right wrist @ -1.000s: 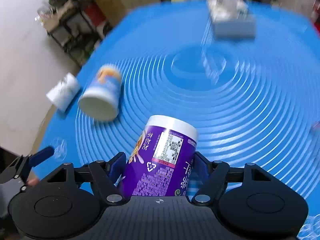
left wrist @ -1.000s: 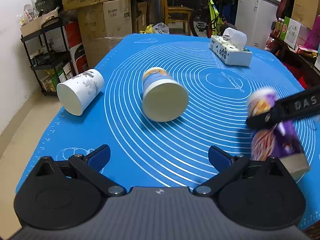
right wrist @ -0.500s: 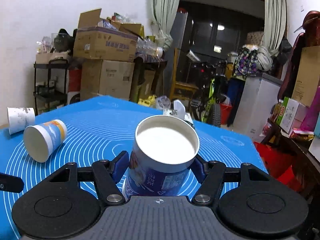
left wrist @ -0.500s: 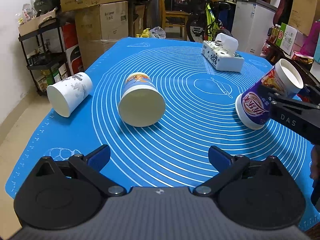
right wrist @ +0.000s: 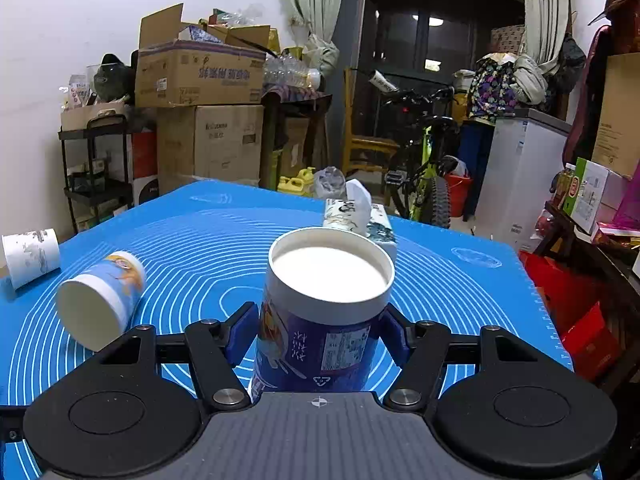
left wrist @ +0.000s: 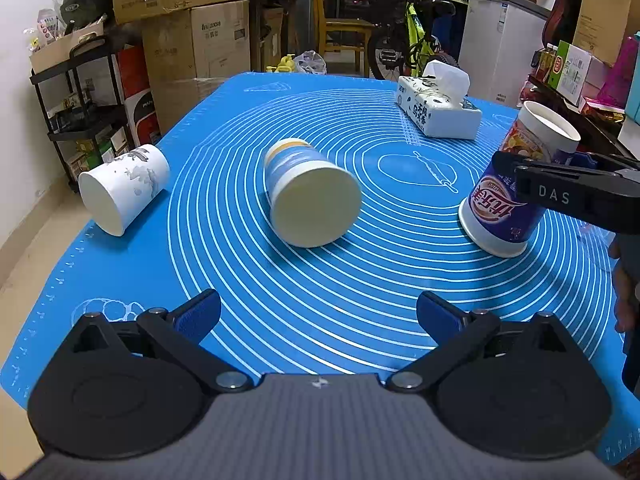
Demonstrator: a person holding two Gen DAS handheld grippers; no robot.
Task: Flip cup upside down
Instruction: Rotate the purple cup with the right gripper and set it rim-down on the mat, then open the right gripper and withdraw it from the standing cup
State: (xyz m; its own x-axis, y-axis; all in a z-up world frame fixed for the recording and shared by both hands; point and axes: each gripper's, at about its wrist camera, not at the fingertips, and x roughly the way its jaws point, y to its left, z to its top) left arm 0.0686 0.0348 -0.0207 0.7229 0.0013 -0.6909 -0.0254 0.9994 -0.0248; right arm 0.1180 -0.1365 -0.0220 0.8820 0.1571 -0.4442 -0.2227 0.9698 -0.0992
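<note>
A purple paper cup [right wrist: 320, 320] stands upside down, wide rim down on the blue mat [left wrist: 320, 280], its white base facing up. My right gripper [right wrist: 318, 336] is shut on the purple cup; it also shows at the right of the left wrist view [left wrist: 516, 196], slightly tilted. A blue-and-white cup [left wrist: 308, 192] lies on its side at mid mat. A white cup [left wrist: 124, 188] lies on its side at the left edge. My left gripper [left wrist: 318, 316] is open and empty, near the front of the mat.
A tissue box [left wrist: 436, 108] sits at the far right of the mat. Beyond the table are cardboard boxes [left wrist: 192, 20], a black shelf [left wrist: 80, 112], a bicycle [left wrist: 404, 40] and a white freezer [left wrist: 500, 40].
My right gripper has turned the purple cup over from a tilted hold and lowered it so its rim rests on the mat. The left gripper has hardly moved.
</note>
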